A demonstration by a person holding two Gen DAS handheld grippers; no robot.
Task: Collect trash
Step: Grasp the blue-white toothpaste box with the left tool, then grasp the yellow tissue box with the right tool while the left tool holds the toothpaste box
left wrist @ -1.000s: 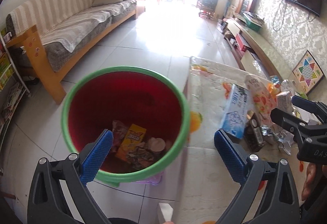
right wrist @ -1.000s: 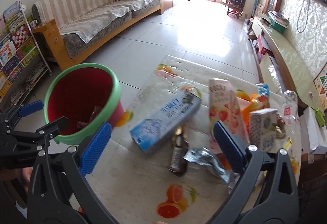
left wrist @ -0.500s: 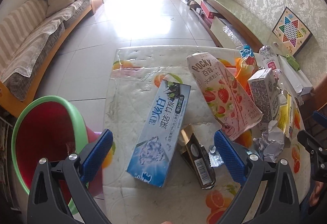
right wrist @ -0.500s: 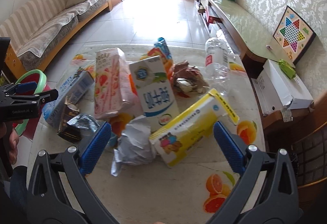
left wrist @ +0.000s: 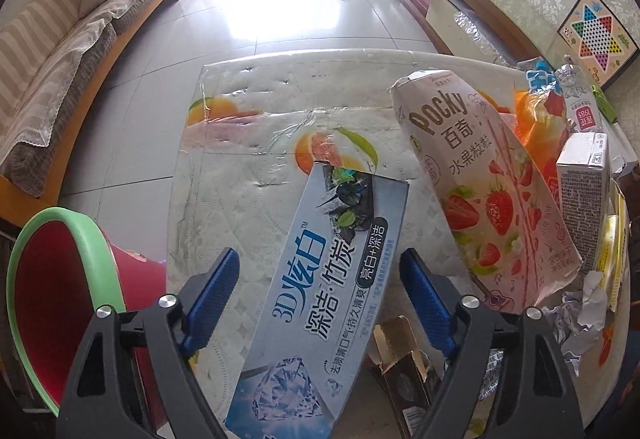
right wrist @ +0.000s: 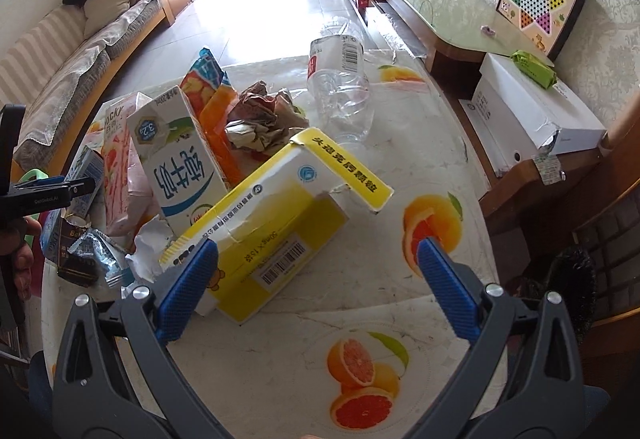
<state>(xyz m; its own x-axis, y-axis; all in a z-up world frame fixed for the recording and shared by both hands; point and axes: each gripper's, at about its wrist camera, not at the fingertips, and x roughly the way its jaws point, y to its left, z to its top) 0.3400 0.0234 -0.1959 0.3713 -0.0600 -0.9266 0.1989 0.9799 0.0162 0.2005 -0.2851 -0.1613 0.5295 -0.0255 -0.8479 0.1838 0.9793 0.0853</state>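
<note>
The left gripper [left wrist: 320, 295] has just been closing; its jaws straddle the toothpaste box [left wrist: 316, 303], blue pads not yet pressing its sides. The box is long, pale blue with Chinese lettering, lying flat near the table's [left wrist: 240, 159] left edge, long axis running from the near edge toward the far right corner. The right gripper [right wrist: 316, 271] stands wide open over the yellow carton [right wrist: 276, 223] near the near edge, gripping nothing. The red bin [left wrist: 52, 279] sits beside the left edge.

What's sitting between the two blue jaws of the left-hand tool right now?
The left wrist view shows the blue toothpaste box lying between the left gripper jaws, which have just been closing; its pads are not yet pressing it.
</note>
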